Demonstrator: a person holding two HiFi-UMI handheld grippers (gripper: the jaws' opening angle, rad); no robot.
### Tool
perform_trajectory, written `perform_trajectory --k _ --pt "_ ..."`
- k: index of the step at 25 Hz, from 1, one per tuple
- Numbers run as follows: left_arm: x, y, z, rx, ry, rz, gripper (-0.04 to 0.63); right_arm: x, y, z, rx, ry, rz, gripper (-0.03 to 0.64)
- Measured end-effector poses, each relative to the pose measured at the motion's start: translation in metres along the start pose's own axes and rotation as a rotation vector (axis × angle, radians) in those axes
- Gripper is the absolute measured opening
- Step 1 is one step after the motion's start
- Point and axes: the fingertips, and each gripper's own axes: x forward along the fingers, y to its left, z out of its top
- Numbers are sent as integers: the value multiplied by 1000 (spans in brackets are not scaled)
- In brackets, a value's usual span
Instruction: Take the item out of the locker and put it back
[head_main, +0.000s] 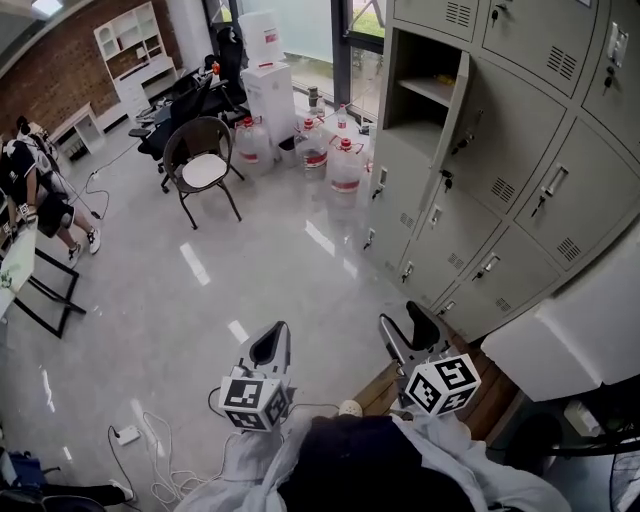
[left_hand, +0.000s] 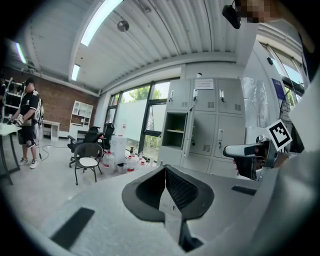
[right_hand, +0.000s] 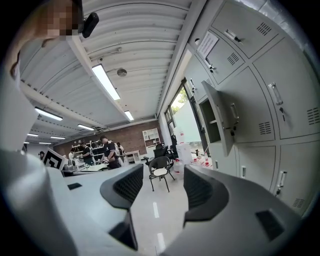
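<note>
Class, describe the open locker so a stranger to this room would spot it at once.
Find the wall of grey lockers on the right side of the room. Go to its column nearest the window. The open locker is the only one with its door swung out, showing a shelf inside.

- A black-framed round chair with a white seat pad (head_main: 203, 170) stands far left of centre on the glossy grey floor (head_main: 260, 270).
- Clear plastic water jugs with red caps (head_main: 343, 165) cluster just right of the chair.
- A white water dispenser (head_main: 268, 95) stands behind the jugs.
- A white power strip with loose cables (head_main: 127, 434) lies near left.
</note>
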Motion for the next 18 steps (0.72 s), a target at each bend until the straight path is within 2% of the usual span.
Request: perform_trajectory --k 5,11,18 --pt "18 3 -8 -55 20 24 9 8 -25 -4 22 18 -5 235" --pt "36 10 1 -47 18 52 9 21 -38 -3 32 33 9 235" --pt "62 16 12 -53 0 32 8 53 -41 3 28 38 37 235"
